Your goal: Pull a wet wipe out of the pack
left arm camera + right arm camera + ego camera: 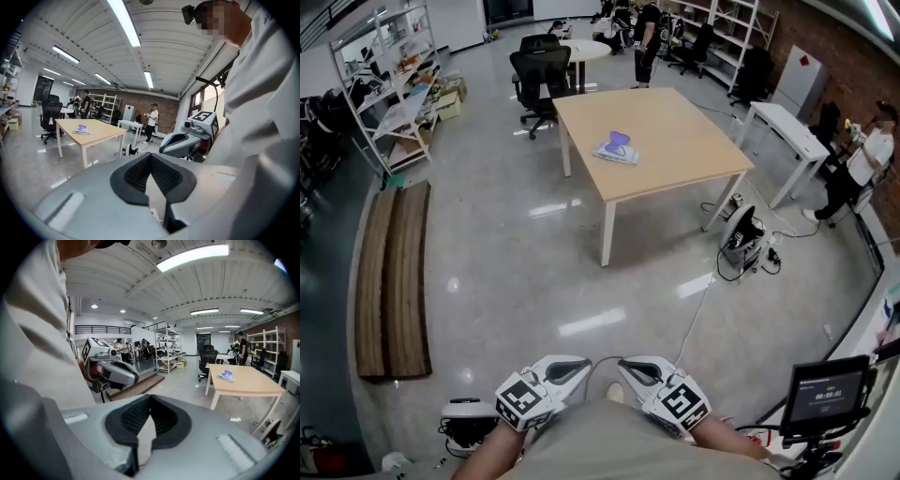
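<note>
**Desk:** What sits closest to the lens?

**Photographer:** In the head view, the left gripper point(577, 366) and right gripper point(630, 368) are held low against the person's body, tips angled toward each other and just apart. That view does not show how the jaws stand. Each gripper's own view does. The left gripper point(151, 157) has its dark pads pressed together with nothing between them, and the right gripper point(150, 398) is the same, closed and empty.

**Desk:** Do the two gripper views catch each other?

**Photographer:** Yes. The left gripper view has the right gripper point(186, 140) beside a pale sleeve, and the right gripper view has the left gripper point(111, 369).

**Desk:** And the wet wipe pack?

**Photographer:** It is well apart from both grippers, across bare grey floor. From above, the wet wipe pack point(616, 149) lies flat near the middle of a light wooden table point(684, 141), and a black office chair point(539, 70) stands beyond the far corner. Both gripper views show the pack small and edge-on point(81, 130) point(226, 376). Only they take in the strip lights point(124, 21) on the ceiling. Only the head view shows the wooden benches point(389, 281) at the left.
</note>
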Available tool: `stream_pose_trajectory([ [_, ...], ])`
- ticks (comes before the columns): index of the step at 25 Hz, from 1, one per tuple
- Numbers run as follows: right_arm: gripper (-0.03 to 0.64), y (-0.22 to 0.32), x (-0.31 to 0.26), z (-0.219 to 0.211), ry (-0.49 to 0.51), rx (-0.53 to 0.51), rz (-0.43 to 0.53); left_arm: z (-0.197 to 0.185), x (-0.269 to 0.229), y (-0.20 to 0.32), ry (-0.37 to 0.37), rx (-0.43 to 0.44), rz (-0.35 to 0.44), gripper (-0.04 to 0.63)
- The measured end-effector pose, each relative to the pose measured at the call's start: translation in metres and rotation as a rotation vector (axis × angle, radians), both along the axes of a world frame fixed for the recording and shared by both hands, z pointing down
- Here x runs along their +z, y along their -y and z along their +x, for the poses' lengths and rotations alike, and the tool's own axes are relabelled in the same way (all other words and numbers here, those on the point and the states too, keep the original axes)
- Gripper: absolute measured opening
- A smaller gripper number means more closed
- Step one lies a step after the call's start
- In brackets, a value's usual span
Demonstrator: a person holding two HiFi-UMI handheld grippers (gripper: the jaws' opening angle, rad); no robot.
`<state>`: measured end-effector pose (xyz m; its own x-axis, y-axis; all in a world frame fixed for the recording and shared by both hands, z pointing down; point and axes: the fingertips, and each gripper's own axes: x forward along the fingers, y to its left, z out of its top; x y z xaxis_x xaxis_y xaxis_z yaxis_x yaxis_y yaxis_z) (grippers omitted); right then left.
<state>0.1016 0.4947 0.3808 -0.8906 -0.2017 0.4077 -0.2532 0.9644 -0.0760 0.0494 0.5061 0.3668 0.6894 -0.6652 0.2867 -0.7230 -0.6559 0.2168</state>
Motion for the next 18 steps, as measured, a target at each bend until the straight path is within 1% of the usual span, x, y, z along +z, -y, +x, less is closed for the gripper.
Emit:
stream_pose_trajectory([
  [1, 0.003, 0.003, 0.000, 0.002, 0.001, 0.001, -0.001, 0.003, -0.001, 0.003, 0.004, 0.004, 0.000, 0.006],
  [5, 0.002, -0.016, 0.007, 0.003, 0.011, 0.011, -0.004, 0.009, 0.005, -0.017, 0.039, 0.028, 0.020, 0.006],
  [9, 0.002, 0.005, 0.021, 0.021, 0.021, -0.006, -0.001, 0.029, 0.018, 0.009, 0.048, 0.014, 0.017, 0.006],
  [13, 0.003, 0.015, 0.027, 0.030, 0.019, -0.008, 0.006, 0.043, 0.013, 0.023, 0.056, 0.009, 0.055, 0.006],
  [15, 0.003, 0.018, 0.028, 0.032, 0.023, -0.007, 0.008, 0.046, 0.012, 0.025, 0.063, 0.020, 0.061, 0.006],
  [18, 0.003, 0.024, 0.027, 0.030, 0.021, 0.012, 0.008, 0.043, 0.013, 0.029, 0.071, 0.040, 0.051, 0.006],
])
